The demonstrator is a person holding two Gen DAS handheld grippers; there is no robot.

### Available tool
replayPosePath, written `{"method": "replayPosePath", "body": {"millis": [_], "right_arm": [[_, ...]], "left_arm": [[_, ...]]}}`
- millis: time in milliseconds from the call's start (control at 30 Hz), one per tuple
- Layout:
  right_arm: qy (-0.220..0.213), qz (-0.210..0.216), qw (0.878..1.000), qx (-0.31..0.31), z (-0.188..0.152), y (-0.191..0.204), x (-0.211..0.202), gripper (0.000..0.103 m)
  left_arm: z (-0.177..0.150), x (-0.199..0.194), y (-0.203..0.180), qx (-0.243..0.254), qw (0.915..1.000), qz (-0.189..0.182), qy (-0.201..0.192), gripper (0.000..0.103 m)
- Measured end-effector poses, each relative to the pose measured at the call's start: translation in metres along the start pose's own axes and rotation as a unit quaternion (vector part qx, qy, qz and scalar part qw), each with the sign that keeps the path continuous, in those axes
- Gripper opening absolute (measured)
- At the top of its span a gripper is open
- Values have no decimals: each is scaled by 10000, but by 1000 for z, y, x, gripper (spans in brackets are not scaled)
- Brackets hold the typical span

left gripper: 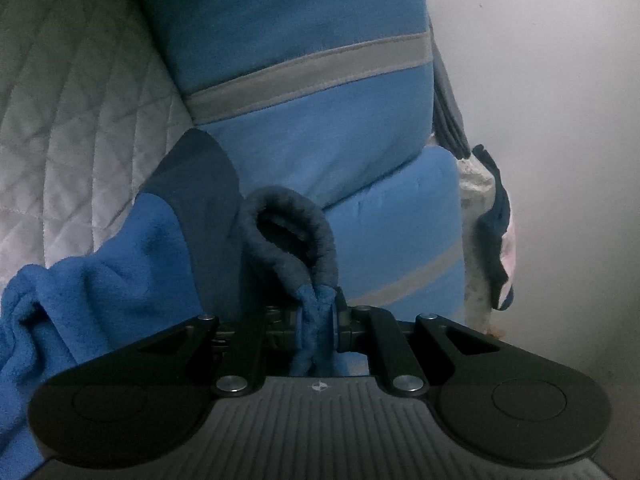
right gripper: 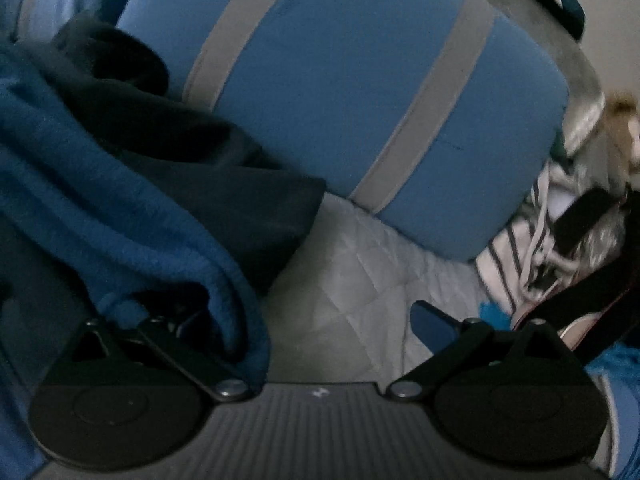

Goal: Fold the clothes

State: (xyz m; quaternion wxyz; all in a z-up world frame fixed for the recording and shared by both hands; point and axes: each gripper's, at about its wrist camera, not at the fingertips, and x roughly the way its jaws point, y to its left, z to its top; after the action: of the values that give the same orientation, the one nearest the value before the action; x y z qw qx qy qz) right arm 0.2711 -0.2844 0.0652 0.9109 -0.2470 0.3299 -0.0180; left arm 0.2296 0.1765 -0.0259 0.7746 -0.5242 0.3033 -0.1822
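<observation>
The left claw (left gripper: 318,320) pinched a fold of the blue fleece (left gripper: 100,288); the right claw (right gripper: 320,320) gaped wide above the quilted bed cover (right gripper: 360,280).

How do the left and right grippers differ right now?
The left gripper is shut, pinching the blue fleece garment near its dark cuff; the right gripper stands wide open. The left grips fabric between its pads; on the right, fleece only drapes over one finger, and the quilted cover shows through the gap. Both face the striped blue cushion.
</observation>
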Motion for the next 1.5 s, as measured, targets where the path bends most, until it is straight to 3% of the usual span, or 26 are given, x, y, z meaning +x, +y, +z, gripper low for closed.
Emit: {"method": "replayPosePath", "body": {"millis": [167, 200, 233, 267, 300, 333, 400, 567, 633, 667, 733, 833, 933, 1167, 1233, 1300, 1433, 1500], "right_arm": [[-220, 707, 9972, 66, -14, -14, -21, 101], [-235, 850, 9960, 116, -18, -17, -23, 92], [-213, 962, 9948, 246, -19, -19, -23, 72], [-182, 1068, 9933, 392, -19, -21, -21, 62], [-152, 1173, 9915, 538, -20, -22, -20, 45], [-162, 1319, 9878, 810, -18, -28, -20, 38], [-317, 1439, 9799, 1344, -12, -40, -24, 35], [-555, 1629, 9584, 2279, -5, -67, -35, 35], [-353, 1560, 9647, 2094, -7, -61, -34, 46], [-197, 1458, 9694, 1964, -9, -56, -33, 51], [115, 1253, 9774, 1700, -12, -46, -31, 81], [167, 933, 9814, 1668, -11, -39, -38, 95], [193, 610, 9841, 1657, -10, -33, -45, 100], [216, 148, 9840, 1760, -12, -26, -68, 100], [117, 322, 9807, 1927, -16, -32, -76, 100], [70, 636, 9726, 2233, -20, -41, -83, 99], [195, 1891, 9303, 3138, -34, -57, -83, 93], [363, 2320, 9184, 3185, -37, -52, -78, 86]], "left_arm": [[2, -5, -3, -14, 9999, -134, -41, 12], [2, -6, -5, 4, 9998, -171, -44, 12], [2, -7, -6, 22, 9998, -203, -32, 12], [1, -8, -9, 54, 9997, -239, -8, 12], [-1, -10, -13, 146, 9995, -281, 14, 12], [-3, -12, -17, 253, 9991, -325, 35, 12], [-8, -20, -29, 565, 9974, -449, 57, 12], [-22, -54, -46, 1315, 9893, -600, 209, 12], [-31, -63, -44, 1656, 9852, -329, 289, 12], [-36, -65, -39, 1774, 9835, -85, 355, 12], [-46, -61, -20, 1809, 9801, 587, 562, 12], [-60, -49, 15, 1633, 9704, 1587, 812, 13], [-71, -44, 39, 1514, 9659, 1915, 857, 17], [-80, -55, 44, 1381, 9702, 1918, 525, 19], [-79, -56, 43, 1258, 9728, 1897, 440, 18], [-80, -56, 40, 1399, 9696, 1962, 424, 18], [-81, -51, 40, 1356, 9673, 2100, 425, 18], [-79, -51, 39, 1333, 9668, 2137, 423, 18]]}}
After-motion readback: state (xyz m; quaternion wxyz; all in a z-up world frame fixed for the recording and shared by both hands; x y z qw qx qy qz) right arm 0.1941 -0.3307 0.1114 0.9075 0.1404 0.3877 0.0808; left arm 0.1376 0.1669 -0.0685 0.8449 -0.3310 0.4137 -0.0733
